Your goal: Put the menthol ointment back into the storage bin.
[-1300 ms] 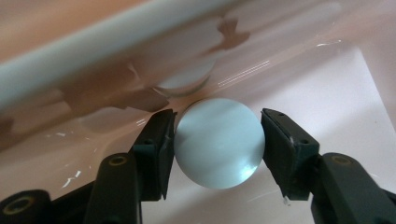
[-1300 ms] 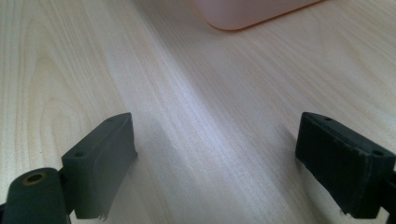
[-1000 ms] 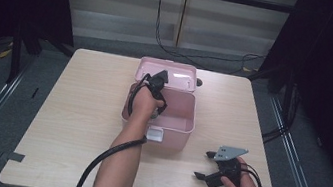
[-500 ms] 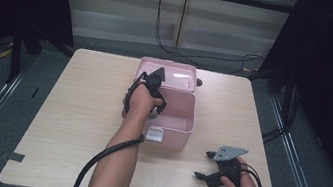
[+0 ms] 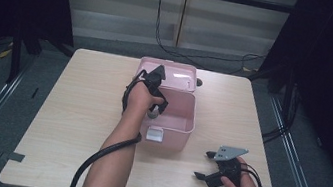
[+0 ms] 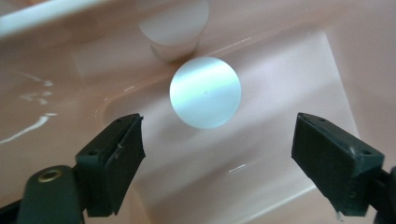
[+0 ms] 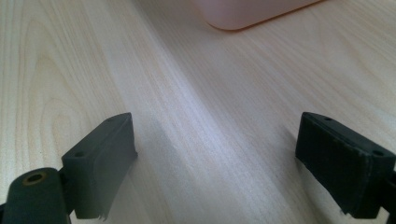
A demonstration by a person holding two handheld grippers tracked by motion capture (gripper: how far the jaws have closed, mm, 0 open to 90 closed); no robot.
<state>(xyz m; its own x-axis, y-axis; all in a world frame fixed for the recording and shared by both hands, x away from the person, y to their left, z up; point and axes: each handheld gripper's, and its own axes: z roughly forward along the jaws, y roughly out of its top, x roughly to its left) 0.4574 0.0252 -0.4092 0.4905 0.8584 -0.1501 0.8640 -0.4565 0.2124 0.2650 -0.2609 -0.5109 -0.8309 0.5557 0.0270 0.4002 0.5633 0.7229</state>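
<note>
A pink plastic box [image 5: 191, 108] stands open mid-table, its lid [image 5: 172, 74] leaning back. My left gripper [image 5: 155, 110] reaches down into the box from its left rim, jaws open. In the left gripper view the open left gripper [image 6: 217, 140] hovers over the box floor [image 6: 289, 74], where a pale round object [image 6: 205, 92] lies just beyond the fingertips. A second whitish round shape [image 6: 173, 25] sits behind it; I cannot tell whether that is a reflection. My right gripper [image 5: 202, 165] rests open on the table at front right, holding nothing. The right gripper [image 7: 215, 135] faces bare wood and the box's corner [image 7: 247, 11].
The light wooden table [image 5: 76, 109] has free room left and right of the box. A white latch [image 5: 154, 133] sits on the box front. The left gripper's cable [image 5: 92, 163] trails along the forearm. Dark curtains and metal rails surround the table.
The left hand and gripper have shifted slightly toward the far left over the box. The right gripper has stayed put.
</note>
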